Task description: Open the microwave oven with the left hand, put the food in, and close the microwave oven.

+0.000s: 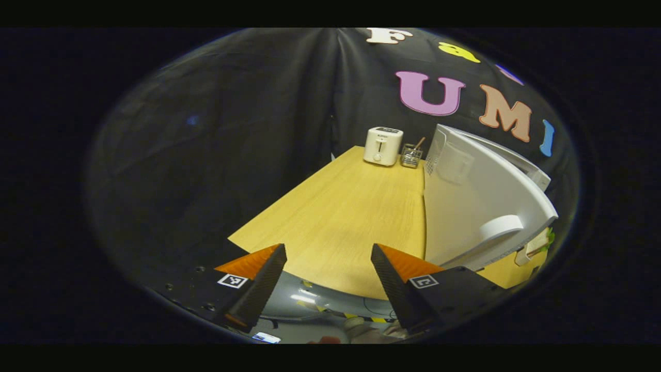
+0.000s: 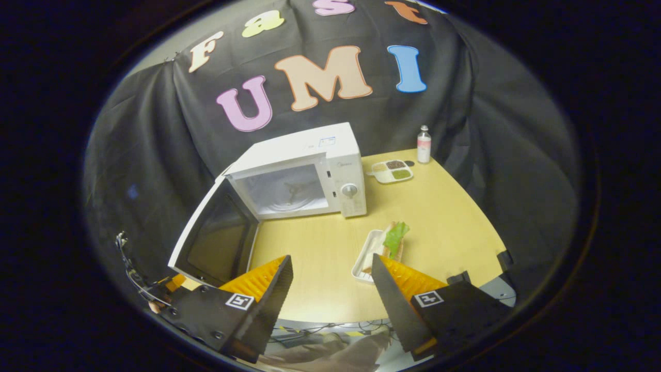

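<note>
The white microwave [image 2: 343, 155] stands at the back of the wooden table with its door [image 2: 214, 237] swung wide open to the left. Its cavity [image 2: 286, 191] holds just the turntable. A sandwich with lettuce [image 2: 392, 240] lies on a small white tray [image 2: 361, 258] in front of the microwave's control panel. My right gripper [image 2: 330, 263] hovers open over the table's near edge, the tray just beyond its right finger. My left gripper [image 1: 328, 253] is open and holds nothing. The door's white outer face [image 1: 475, 201] and its handle [image 1: 501, 227] are just to its right.
A white toaster [image 1: 382, 146] and a wire utensil holder [image 1: 411, 155] stand at the table's far corner in the left gripper view. Right of the microwave are a divided dish [image 2: 392, 171] and a small bottle [image 2: 423, 144]. The tabletop [image 2: 320, 268] lies between door and tray.
</note>
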The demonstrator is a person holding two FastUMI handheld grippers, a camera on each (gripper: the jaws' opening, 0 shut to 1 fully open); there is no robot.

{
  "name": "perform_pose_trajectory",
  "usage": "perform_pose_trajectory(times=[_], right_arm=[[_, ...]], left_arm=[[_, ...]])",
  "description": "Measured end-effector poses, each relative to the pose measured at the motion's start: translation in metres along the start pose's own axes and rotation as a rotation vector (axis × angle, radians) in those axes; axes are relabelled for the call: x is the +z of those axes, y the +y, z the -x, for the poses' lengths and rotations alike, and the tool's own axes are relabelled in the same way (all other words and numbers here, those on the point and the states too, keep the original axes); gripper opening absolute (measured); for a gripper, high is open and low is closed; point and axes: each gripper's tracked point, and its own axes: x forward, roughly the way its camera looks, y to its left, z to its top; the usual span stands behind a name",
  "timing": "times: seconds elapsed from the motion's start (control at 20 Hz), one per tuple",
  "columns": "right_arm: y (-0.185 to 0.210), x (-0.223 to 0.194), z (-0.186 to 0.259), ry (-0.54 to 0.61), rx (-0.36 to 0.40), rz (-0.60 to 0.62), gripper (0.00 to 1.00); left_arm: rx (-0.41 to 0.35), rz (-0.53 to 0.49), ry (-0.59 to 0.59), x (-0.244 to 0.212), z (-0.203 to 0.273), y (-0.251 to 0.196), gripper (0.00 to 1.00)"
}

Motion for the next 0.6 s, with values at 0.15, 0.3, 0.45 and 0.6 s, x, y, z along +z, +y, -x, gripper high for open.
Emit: perform_pose_trajectory(times=[0.15, 0.3, 0.45, 0.6], right_arm=[[-0.013, -0.008, -0.002, 0.034, -0.06, -0.022, 0.96], [-0.028, -0.008, -0.012, 0.066, -0.082, -0.055, 0.96], [-0.052, -0.008, -0.027, 0.12, -0.104, -0.098, 0.96], [-0.075, -0.01, -0.053, 0.224, -0.097, -0.146, 0.96]], left_arm=[[0.016, -0.005, -0.033, 0.018, 0.01, 0.003, 0.97], [0.015, -0.001, -0.051, 0.034, 0.023, -0.01, 0.96], [-0.002, 0.02, -0.072, 0.052, 0.031, -0.032, 0.97], [0.017, 0.002, -0.13, 0.081, 0.042, -0.048, 0.97]])
